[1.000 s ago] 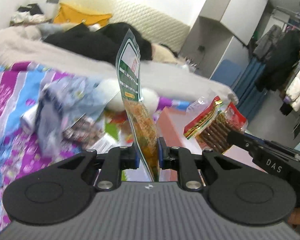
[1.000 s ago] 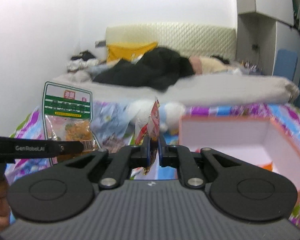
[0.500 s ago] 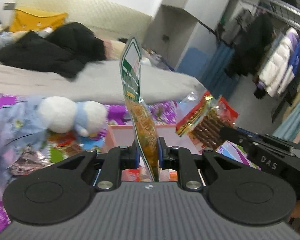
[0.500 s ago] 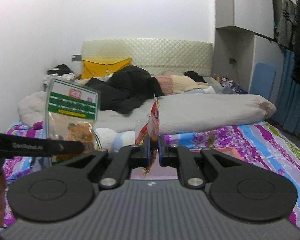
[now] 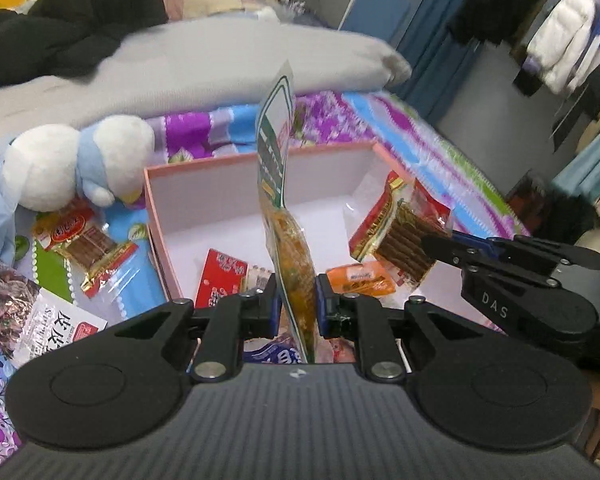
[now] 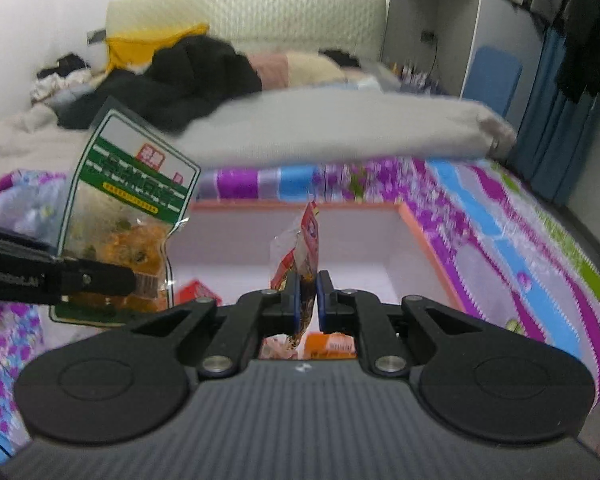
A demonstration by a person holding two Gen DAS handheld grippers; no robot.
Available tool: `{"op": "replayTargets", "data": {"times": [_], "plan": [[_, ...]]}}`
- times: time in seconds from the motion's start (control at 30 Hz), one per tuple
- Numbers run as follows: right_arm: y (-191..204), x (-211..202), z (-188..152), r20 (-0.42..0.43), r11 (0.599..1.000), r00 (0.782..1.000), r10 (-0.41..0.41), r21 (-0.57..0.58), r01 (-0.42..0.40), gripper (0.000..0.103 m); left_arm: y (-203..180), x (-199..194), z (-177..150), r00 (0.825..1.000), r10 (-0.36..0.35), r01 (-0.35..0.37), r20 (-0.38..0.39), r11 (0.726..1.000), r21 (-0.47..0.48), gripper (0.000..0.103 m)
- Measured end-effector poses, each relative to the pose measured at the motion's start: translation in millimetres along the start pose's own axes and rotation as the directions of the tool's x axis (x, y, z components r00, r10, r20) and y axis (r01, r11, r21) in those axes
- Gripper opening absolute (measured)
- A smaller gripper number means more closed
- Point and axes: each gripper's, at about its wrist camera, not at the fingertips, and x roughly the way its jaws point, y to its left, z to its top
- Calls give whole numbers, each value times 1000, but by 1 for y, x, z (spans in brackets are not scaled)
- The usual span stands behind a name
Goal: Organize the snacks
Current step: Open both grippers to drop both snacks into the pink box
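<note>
My left gripper point(image 5: 297, 300) is shut on a green-labelled snack bag point(image 5: 278, 184) with orange contents, held upright over the pink box point(image 5: 228, 166). The same green bag point(image 6: 128, 208) appears at the left of the right wrist view. My right gripper point(image 6: 307, 300) is shut on a red-topped packet of brown sticks point(image 6: 300, 256), seen edge-on, also above the pink box point(image 6: 424, 240). In the left wrist view that red packet point(image 5: 400, 228) hangs at the right. A red packet point(image 5: 220, 278) and an orange packet point(image 5: 360, 278) lie inside the box.
A white and blue plush toy point(image 5: 76, 160) sits left of the box. More snack packets point(image 5: 88, 242) lie on the purple patterned sheet point(image 5: 420, 128) at the left. A grey duvet point(image 6: 340, 124) and dark clothes point(image 6: 188, 76) lie behind. Hanging clothes point(image 5: 568, 28) fill the far right.
Both grippers have swung right and tilted down with their packets. The pink box now lies directly below them, with its inside in view.
</note>
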Motion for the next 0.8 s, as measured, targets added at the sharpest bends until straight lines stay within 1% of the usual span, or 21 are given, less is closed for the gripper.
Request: {"op": "replayTargets", "data": {"times": [0.07,0.1,0.2,0.3,0.37,0.4,0.43,0.47,0.5,0.53,0.57,0.63,0.73,0.8], "plan": [[-1,5,-5,-25,1000,1000,-2,1,2,13,-2,7,-3,1000,22,-22,-8,1000,11,20],[-2,9,-9,-42,1000,999,-3,-2,3,13,0,9,-6,1000,22,-22,-13,1000,9,20],[-5,16,-21,-65,999,998,3,47,0,13,2,15,-12,999,40,-40,-33,999,6,20],[-3,23,-29,-88,998,996,5,56,0,14,4,16,-14,998,52,-52,-39,999,5,20],[-3,23,-33,-89,998,996,18,62,-12,19,3,11,-13,998,65,-65,-19,998,22,22],[-4,22,-33,-82,997,996,26,71,-20,22,3,10,-13,997,69,-68,-21,997,29,29],[-6,21,-33,-75,997,997,28,80,-22,30,4,10,-12,997,66,-66,-25,997,31,47],[-6,19,-32,-67,996,997,27,89,-21,38,4,9,-12,998,63,-62,-24,998,31,58],[-7,16,-31,-55,995,998,21,96,-16,54,4,7,-12,997,70,-69,-14,997,30,72],[-9,15,-30,-44,995,999,17,97,-12,65,3,3,-13,996,91,-91,12,995,37,73],[-9,12,-28,-31,996,999,14,94,-11,64,1,-2,-13,995,99,-101,30,994,50,73],[-11,6,-24,-13,995,1000,13,94,-11,64,-2,-12,-13,994,93,-97,56,993,70,73],[-13,-8,-19,33,994,999,14,110,-18,64,-2,-31,-14,991,81,-89,109,994,69,73],[-11,-19,-15,68,993,997,21,113,-29,64,-3,-45,-15,986,85,-97,145,992,77,73]]}}
